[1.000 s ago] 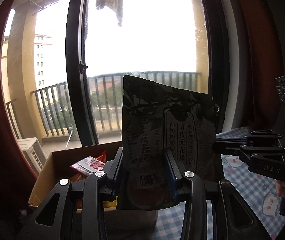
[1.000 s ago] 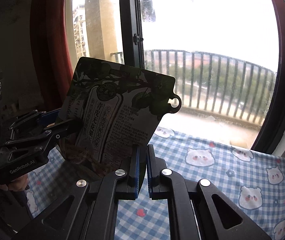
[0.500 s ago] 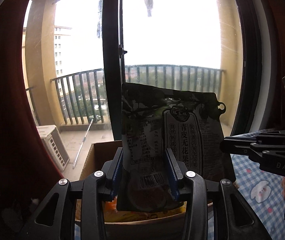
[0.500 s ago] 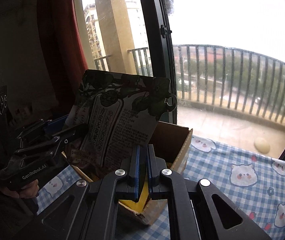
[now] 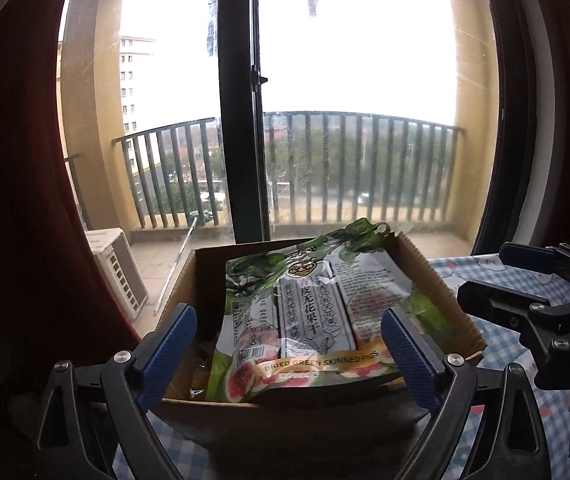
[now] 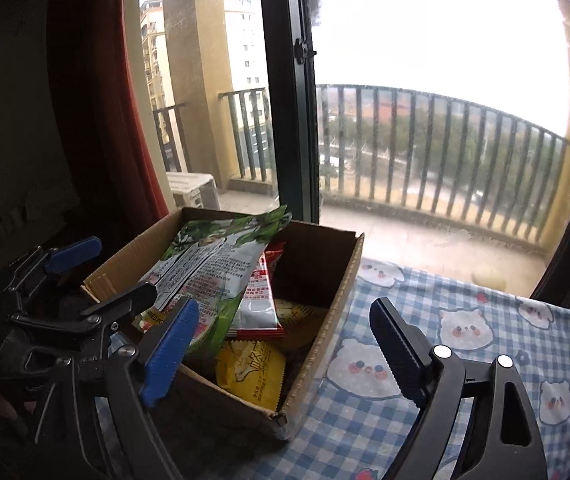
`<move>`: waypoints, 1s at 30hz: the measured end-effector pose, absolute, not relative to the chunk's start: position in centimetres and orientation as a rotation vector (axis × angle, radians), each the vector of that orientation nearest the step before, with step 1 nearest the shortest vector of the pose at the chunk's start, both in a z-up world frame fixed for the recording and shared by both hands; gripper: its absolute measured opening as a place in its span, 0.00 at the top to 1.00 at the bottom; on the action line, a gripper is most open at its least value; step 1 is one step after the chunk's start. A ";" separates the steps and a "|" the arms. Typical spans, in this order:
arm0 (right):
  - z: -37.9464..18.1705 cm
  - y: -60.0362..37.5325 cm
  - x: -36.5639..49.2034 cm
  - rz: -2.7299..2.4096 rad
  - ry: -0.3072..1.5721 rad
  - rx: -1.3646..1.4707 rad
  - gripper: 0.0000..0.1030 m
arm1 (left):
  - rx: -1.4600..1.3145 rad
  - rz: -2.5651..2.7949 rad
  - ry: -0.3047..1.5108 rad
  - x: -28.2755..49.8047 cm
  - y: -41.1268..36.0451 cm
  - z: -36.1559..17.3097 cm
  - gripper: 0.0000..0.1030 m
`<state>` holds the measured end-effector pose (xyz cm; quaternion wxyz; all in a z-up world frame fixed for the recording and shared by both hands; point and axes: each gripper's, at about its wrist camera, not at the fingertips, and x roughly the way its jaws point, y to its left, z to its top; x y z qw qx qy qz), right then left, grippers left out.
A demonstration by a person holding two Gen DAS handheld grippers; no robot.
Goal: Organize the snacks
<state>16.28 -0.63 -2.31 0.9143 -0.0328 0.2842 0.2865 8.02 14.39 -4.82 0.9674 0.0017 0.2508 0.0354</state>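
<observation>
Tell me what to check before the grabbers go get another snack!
1. Left gripper let go: ok, jaws have just opened wide, pads off the fig bag.
2. Right gripper empty: ok, jaws have just opened, nothing between them.
3. Fig bag in the cardboard box: ok, though it leans on the near rim and sticks up.
4. Other snacks inside: ok, yellow packet and red-and-white packet lie in the box.
5. Next snack on the checked tablecloth: cannot tell, none in view.

The green pouch (image 5: 309, 316) reads "DRIED GREEN SKINNED FIGS".
</observation>
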 end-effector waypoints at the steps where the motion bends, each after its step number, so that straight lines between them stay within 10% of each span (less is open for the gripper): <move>1: -2.0 -1.2 15.6 0.578 0.574 -0.066 0.13 | -0.005 0.061 0.501 7.4 13.9 -4.6 0.07; 30: -4.6 -22.0 -3.4 0.074 0.404 0.081 0.00 | -0.034 -0.013 0.428 -7.2 -5.9 -7.4 0.00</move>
